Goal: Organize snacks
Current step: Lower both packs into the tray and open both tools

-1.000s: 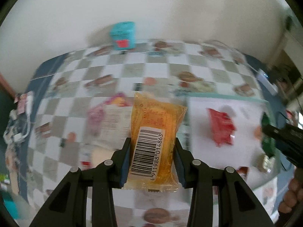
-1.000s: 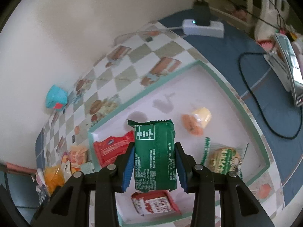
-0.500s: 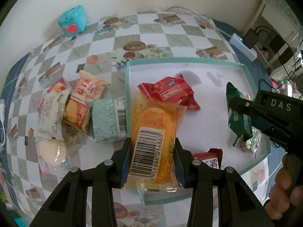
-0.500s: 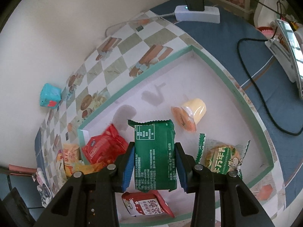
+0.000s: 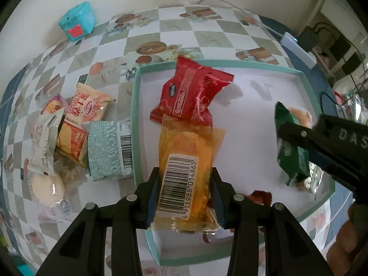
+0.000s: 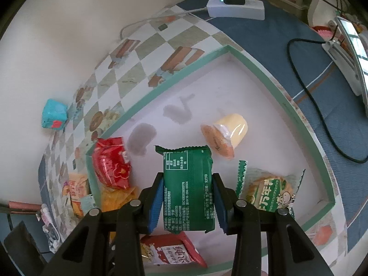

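Note:
My left gripper is shut on an orange snack packet with a barcode, held over the left part of the white tray with a teal rim. A red packet lies in the tray just beyond it. My right gripper is shut on a green snack packet above the same tray; from the left wrist it shows at the right. Under and around it lie a red packet, a jelly cup, a green-edged cracker packet and a red-white packet.
Several loose snack packets lie piled on the checkered tablecloth left of the tray. A teal box stands by the wall. A white power strip with a black plug and cables lies beyond the tray's far corner. A hand shows at lower right.
The left gripper has carried the orange packet rightward from over the loose pile to over the tray and come lower. The right gripper has sunk slightly toward the tray with the green packet.

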The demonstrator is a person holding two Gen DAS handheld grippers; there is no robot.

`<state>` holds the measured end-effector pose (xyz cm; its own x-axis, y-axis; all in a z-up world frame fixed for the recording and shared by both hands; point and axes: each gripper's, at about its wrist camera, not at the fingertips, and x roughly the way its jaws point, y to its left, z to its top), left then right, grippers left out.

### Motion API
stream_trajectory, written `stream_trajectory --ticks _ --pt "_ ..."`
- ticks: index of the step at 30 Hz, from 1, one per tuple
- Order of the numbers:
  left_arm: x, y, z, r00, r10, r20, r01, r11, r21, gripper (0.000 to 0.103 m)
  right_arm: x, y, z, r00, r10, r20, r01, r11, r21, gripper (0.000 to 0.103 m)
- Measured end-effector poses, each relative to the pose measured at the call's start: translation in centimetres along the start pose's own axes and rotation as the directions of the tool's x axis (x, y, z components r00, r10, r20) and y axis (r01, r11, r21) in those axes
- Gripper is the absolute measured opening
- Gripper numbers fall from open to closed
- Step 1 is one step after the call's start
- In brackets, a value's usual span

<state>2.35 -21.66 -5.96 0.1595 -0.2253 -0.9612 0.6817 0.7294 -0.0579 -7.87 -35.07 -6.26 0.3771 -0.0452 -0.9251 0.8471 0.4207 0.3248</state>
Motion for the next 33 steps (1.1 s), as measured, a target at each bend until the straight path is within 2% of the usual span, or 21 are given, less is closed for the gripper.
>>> stream_trajectory --ticks 17,19,21,29,33 --pt "0.6 0.4 0.9 0.998 0.004 0.057 -0.003 1.000 -0.016 0.043 0.6 0.6 0.1 1.000 -0.027 0.004 0.027 0.999 -0.033 0.044" --pt "0.3 0.5 0.9 0.998 -0.003 0.058 0.005 1.000 -0.019 0.049 0.6 0.7 0.1 1.000 -0.030 0.003 0.030 0.999 -0.038 0.044" --pt "0.1 0.6 1.0 0.998 -0.016 0.056 0.017 1.000 -0.023 0.065 0.4 0.8 0.2 0.999 -0.033 0.008 0.033 0.998 -0.045 0.044" --pt "-1.9 1.3 1.0 0.997 -0.051 0.056 0.053 0.998 -0.044 0.071 -1.0 1.6 0.0 0.999 -0.030 0.042 0.033 0.997 -0.074 0.044" --pt "-3.4 2.7 1.1 0.995 -0.054 0.079 0.061 0.995 -0.085 0.073 -2.0 2.0 0.0 0.997 -0.023 0.070 0.030 0.996 -0.090 0.044"
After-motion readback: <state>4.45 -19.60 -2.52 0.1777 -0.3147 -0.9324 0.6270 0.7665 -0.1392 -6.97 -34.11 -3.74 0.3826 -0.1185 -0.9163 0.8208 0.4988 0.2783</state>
